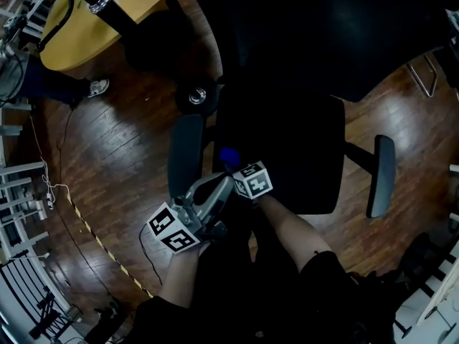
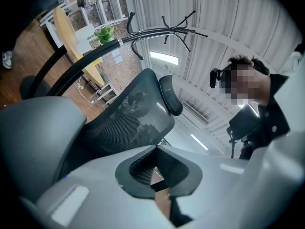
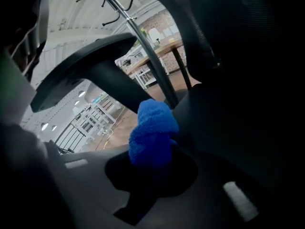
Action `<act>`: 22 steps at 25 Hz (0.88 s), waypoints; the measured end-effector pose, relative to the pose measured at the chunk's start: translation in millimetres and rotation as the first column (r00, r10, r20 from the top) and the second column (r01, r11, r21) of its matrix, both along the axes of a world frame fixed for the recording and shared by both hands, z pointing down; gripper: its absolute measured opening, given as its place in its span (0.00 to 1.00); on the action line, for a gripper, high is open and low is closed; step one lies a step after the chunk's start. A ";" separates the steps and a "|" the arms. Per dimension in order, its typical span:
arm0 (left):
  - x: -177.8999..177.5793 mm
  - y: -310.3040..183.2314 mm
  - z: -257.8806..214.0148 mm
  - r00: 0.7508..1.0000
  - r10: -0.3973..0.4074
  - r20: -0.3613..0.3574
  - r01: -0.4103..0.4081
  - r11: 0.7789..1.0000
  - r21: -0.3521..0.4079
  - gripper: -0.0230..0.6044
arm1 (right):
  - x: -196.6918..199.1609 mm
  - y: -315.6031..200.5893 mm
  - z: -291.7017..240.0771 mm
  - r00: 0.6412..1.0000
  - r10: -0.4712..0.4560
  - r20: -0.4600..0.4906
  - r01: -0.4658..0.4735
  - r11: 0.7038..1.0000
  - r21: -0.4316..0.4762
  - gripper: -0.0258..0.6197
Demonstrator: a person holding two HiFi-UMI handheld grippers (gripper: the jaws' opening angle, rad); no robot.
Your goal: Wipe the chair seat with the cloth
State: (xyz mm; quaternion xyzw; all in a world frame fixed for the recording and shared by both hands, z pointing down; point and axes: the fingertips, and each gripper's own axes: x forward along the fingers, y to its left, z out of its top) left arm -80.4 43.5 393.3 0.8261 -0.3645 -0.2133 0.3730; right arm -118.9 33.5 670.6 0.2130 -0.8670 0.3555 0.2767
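Right gripper [image 1: 234, 169] fingers pinch the blue cloth [image 3: 152, 135] at the chair seat [image 1: 287, 149] front-left edge. Seat nearly black, cloth mostly hidden from above. Left gripper [image 1: 214, 193] fingers pressed together, empty, beside the seat.

The left hand-held gripper [image 1: 217, 190], at lower centre of the head view, has a pale grey moulded body and a white cube printed with black square markers. The right hand-held gripper [image 1: 233, 165], just above it, bears a like cube. Up close, the left one's jaws are smooth grey plastic with black ribbed pads [image 2: 141, 171] set in a scooped cut-out. The person wears a black top with short sleeves [image 1: 326, 265].
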 end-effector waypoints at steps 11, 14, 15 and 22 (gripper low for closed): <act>-3.5 5.0 3.1 1.000 -0.001 -0.003 0.001 1.000 -0.003 0.02 | 19.0 -0.2 16.1 0.997 0.038 -0.064 -0.038 0.999 0.007 0.09; 1.7 3.1 3.6 1.000 0.018 0.002 -0.018 1.000 -0.003 0.02 | 71.8 -16.7 30.2 0.984 0.122 -0.128 -0.121 0.992 0.018 0.09; 3.1 1.9 3.8 1.000 0.024 0.002 -0.024 1.000 -0.003 0.02 | 95.1 -21.6 34.9 0.975 0.159 -0.155 -0.159 0.987 0.017 0.09; 14.6 -14.7 9.4 0.998 0.056 0.010 -0.056 0.998 -0.002 0.02 | 293.6 -41.3 33.2 0.848 0.413 -0.331 -0.415 0.907 0.068 0.09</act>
